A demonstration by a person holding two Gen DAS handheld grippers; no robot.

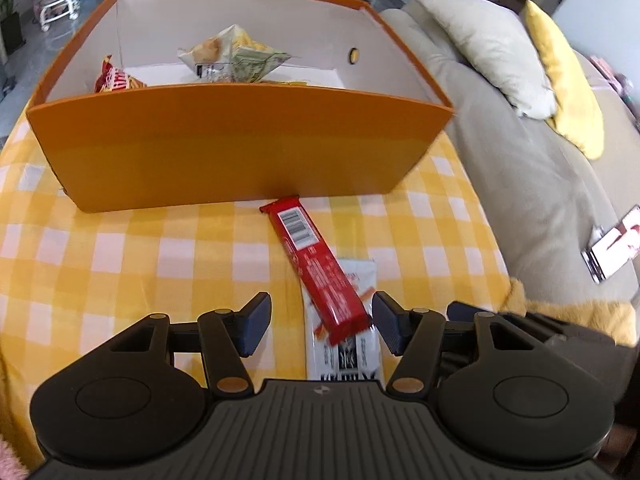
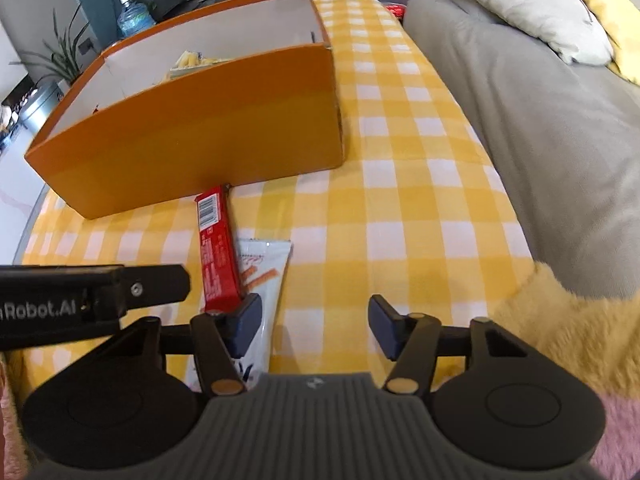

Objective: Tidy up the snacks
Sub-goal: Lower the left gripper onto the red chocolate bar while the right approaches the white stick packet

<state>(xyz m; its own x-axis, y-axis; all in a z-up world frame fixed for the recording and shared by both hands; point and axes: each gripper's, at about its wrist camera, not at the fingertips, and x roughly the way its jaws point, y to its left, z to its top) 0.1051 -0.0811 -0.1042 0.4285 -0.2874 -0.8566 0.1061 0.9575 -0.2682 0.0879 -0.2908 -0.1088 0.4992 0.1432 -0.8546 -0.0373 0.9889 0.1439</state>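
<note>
A red snack bar (image 1: 312,256) lies barcode-up on the yellow checked cloth (image 1: 120,248), its far end touching the orange box (image 1: 240,148). It rests across a white snack packet (image 1: 360,276). My left gripper (image 1: 320,316) stands open around the bar's near end, and its pads do not press on it. The box holds a red packet (image 1: 116,80) and pale crinkled bags (image 1: 232,56). In the right wrist view my right gripper (image 2: 314,316) is open over bare cloth. Its left finger sits over the white packet (image 2: 268,276), beside the red bar (image 2: 216,248) and the orange box (image 2: 200,132).
A grey sofa (image 1: 520,152) with a pale pillow (image 1: 492,48) and a yellow cushion (image 1: 568,80) borders the cloth on the right. A fluffy yellow throw (image 2: 560,320) lies at the near right. A small flat item (image 1: 612,248) rests on the sofa. The left gripper's body (image 2: 100,288) shows beside my right one.
</note>
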